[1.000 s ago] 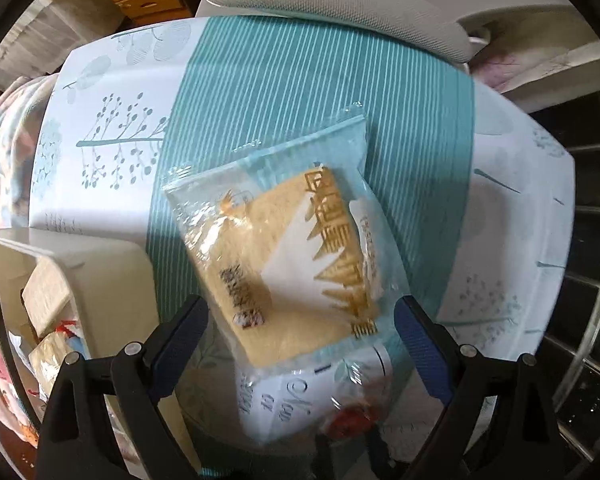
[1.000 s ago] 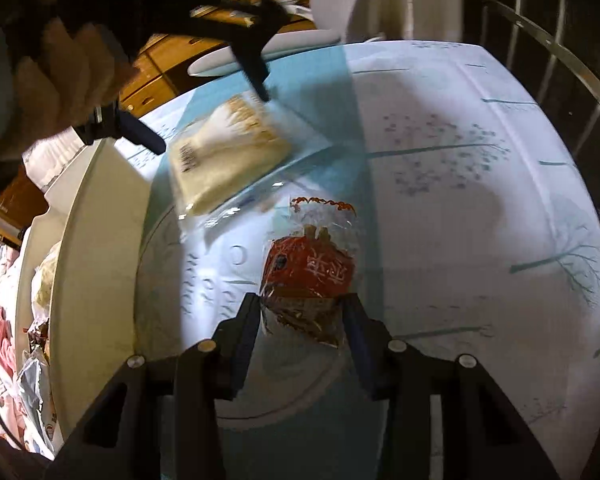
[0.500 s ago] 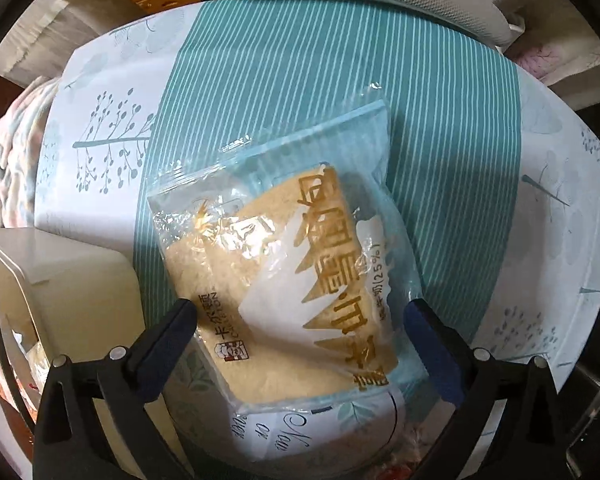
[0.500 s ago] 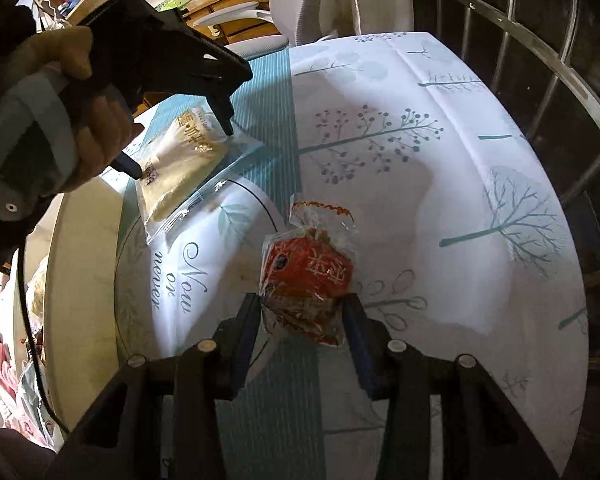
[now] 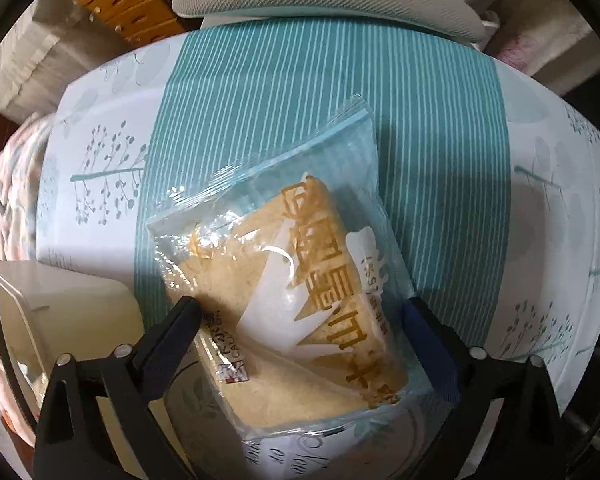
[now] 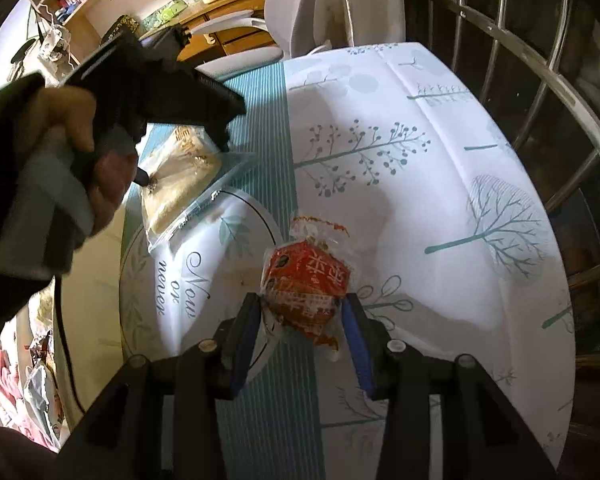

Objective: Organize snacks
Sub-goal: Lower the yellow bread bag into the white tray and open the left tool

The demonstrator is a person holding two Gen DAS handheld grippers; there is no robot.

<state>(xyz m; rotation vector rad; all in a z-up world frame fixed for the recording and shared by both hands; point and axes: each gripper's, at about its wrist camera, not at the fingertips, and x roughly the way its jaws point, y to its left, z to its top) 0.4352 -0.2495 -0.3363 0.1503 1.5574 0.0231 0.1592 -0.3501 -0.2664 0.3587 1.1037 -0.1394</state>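
Since a second ago the left gripper (image 5: pixel 300 316) has come down over the yellow snack packet (image 5: pixel 288 300), which now fills more of the left wrist view; its jaws, wide apart, are closing, with the packet between them and the fingertips (image 5: pixel 188 312) at the packet's two sides, though a firm press cannot be made out. The packet lies flat on the tablecloth (image 5: pixel 300 100), partly on the teal striped band and partly over the printed circle. The right gripper (image 6: pixel 300 316) has lifted slightly and still clamps the red snack packet (image 6: pixel 306 280) at a narrow setting, above the cloth. A cream bin (image 5: pixel 68 312) stands just beside the table at the left, with wrapped snacks inside it. A grey chair seat (image 5: pixel 324 4) sits beyond the far table edge, and a metal window grille (image 6: pixel 540 92) runs along the right side.
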